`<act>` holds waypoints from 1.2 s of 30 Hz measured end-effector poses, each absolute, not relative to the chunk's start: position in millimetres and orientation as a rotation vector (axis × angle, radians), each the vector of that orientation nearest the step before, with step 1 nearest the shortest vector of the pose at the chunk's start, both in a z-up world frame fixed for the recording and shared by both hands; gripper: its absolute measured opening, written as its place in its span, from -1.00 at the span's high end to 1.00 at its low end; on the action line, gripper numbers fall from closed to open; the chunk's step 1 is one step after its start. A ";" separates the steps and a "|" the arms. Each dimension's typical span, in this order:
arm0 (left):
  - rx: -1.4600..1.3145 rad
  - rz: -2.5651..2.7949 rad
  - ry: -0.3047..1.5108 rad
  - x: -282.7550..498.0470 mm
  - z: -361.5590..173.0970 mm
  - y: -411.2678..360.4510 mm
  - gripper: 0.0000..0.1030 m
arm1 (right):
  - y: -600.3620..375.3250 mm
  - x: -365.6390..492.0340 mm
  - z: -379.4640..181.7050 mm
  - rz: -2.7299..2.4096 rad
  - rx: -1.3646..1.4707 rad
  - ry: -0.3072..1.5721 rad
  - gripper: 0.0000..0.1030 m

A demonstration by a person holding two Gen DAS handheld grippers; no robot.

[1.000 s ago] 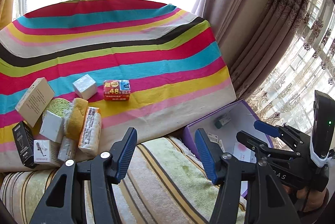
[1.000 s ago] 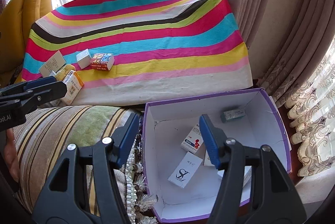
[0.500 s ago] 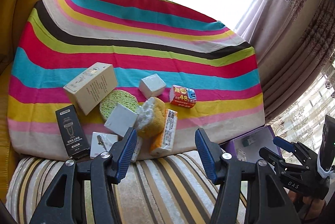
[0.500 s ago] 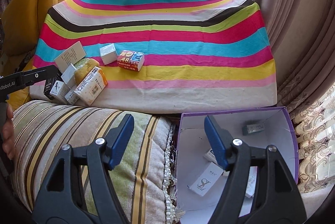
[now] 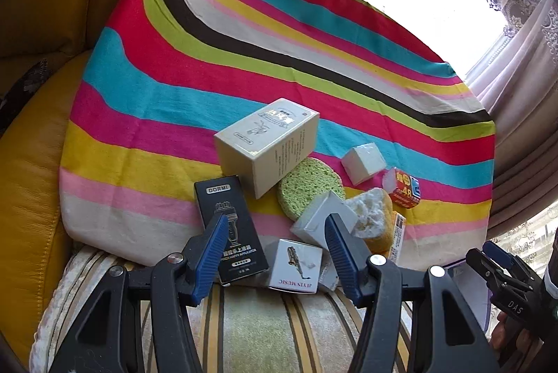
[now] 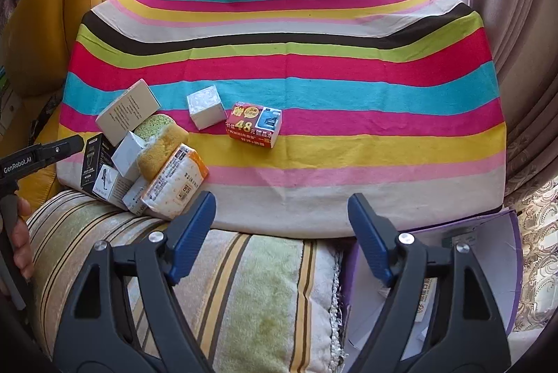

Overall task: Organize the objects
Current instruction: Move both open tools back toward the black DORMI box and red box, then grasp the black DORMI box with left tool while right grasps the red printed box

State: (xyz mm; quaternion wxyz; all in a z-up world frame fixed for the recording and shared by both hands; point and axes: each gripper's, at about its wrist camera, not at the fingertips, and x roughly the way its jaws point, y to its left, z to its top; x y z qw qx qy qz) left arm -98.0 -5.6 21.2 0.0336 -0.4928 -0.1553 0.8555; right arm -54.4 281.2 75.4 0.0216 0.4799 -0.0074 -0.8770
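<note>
We see the left hand-held gripper (image 5: 273, 240) with its blue-padded jaws spread wide and empty, hovering just above the near edge of a rainbow-striped cloth (image 5: 174, 114). Between its fingers lie a black "DORMI" carton (image 5: 228, 219) and a small white "JEYIN MUSIC" box (image 5: 296, 265), both at the cloth's near edge. Just beyond sit a tilted beige rectangular box (image 5: 268, 142), a round green sponge (image 5: 307, 189) and a red "48" packet (image 5: 404, 188) to the right. Our right hand-held gripper (image 6: 280, 226) is also wide open and empty, over a striped cushion (image 6: 251, 296), with the purple-rimmed white box (image 6: 502, 254) near right.
</note>
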 end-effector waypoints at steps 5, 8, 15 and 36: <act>-1.616 2.640 -0.499 -107.5 3.8 -21.5 -0.14 | 272.6 -78.1 64.5 -2.685 1.515 -0.068 -0.59; -1.656 2.635 -0.515 -111.7 -4.6 -26.7 -0.14 | 267.3 -91.3 57.5 -2.674 1.536 -0.079 -0.59; -1.710 2.608 -0.526 -121.3 -18.0 -28.1 -0.14 | 261.6 -120.7 38.1 -2.654 1.591 -0.120 -0.59; -1.778 2.590 -0.480 -131.9 -41.4 -22.9 -0.02 | 248.2 -184.2 -4.5 -2.646 1.687 -0.092 -0.61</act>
